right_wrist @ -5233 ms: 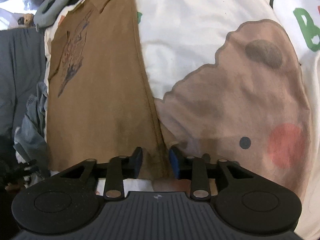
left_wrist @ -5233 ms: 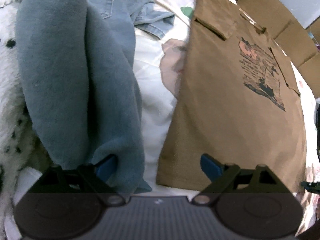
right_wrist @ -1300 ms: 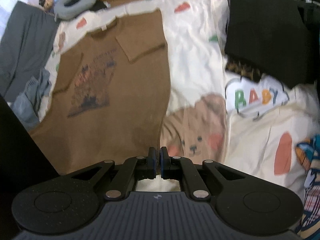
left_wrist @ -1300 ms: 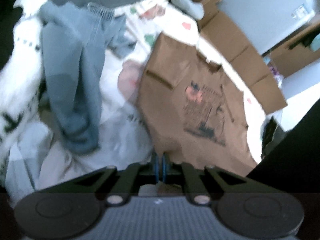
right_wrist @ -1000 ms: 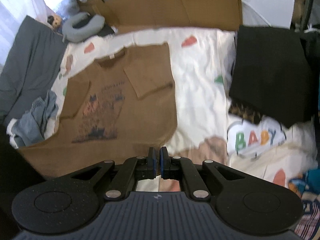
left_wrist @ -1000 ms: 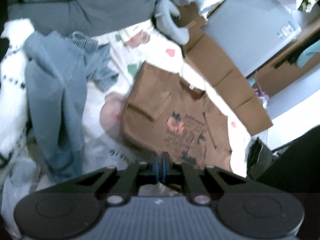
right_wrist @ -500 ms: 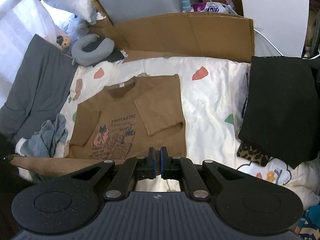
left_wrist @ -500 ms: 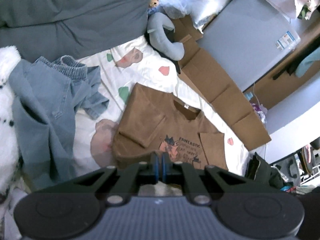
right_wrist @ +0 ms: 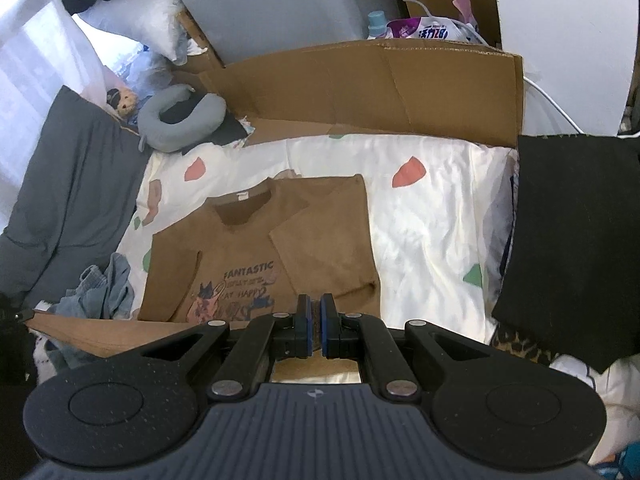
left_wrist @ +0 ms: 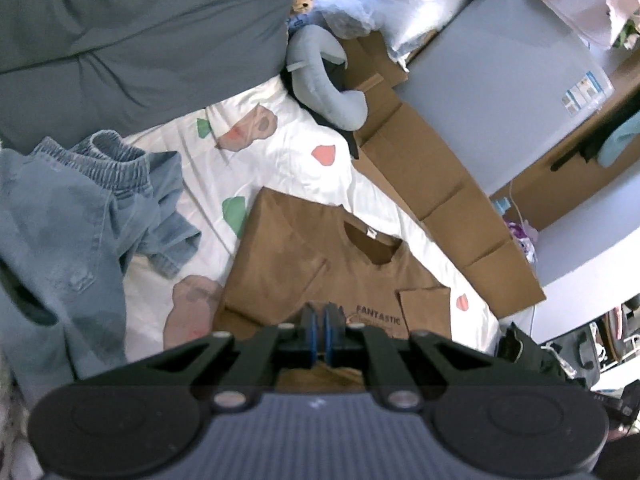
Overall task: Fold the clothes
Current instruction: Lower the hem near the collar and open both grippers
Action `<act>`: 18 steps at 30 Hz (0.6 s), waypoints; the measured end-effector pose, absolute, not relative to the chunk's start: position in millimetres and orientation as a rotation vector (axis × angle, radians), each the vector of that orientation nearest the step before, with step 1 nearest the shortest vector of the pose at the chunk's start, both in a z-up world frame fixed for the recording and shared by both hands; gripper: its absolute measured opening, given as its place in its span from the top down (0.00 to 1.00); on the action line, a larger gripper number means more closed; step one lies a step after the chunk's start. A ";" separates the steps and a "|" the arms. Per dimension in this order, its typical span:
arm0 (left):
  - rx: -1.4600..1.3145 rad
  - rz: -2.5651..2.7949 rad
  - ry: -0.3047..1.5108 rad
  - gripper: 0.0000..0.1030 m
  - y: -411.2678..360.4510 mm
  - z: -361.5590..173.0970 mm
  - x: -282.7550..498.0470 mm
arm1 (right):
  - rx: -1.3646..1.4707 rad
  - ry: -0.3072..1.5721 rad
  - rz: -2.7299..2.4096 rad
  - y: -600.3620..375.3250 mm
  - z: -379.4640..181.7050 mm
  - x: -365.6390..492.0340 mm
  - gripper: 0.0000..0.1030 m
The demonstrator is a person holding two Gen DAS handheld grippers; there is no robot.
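Observation:
A brown T-shirt (left_wrist: 304, 256) with a "FANTASTIC" print lies on the patterned bed sheet (right_wrist: 432, 208), collar far from me and both sleeves folded inward. My left gripper (left_wrist: 319, 320) is shut on its bottom hem, and brown cloth shows under the fingers. Over the shirt's right side, my right gripper (right_wrist: 316, 320) is also shut on the hem. In the right wrist view the lifted hem (right_wrist: 100, 334) stretches as a taut brown band to the left, above the brown T-shirt (right_wrist: 240, 248) and hiding the lower part of the print.
Blue denim clothes (left_wrist: 60, 240) lie in a heap left of the shirt. A grey duvet (left_wrist: 120, 40) and a grey neck pillow (right_wrist: 180, 120) sit at the far left. Flattened cardboard (right_wrist: 380, 88) lines the far edge. A black garment (right_wrist: 572, 240) lies on the right.
Both grippers, still shut on the hem, have carried it up and toward the collar. The lower half of the shirt now lies beneath the lifted cloth.

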State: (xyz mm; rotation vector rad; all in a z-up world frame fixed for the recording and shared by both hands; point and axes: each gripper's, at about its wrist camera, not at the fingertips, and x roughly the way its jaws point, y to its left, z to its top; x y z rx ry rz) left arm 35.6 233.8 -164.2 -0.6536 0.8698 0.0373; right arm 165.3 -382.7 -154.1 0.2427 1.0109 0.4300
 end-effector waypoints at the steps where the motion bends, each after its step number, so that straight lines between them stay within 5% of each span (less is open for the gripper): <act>1: -0.658 0.037 0.870 0.96 235.5 -167.3 40.3 | 0.239 1.011 0.428 -380.6 -156.2 171.5 0.98; 18: -0.616 0.029 0.924 0.96 260.3 -223.8 137.8 | 0.197 1.021 0.419 -345.7 -200.4 270.3 0.98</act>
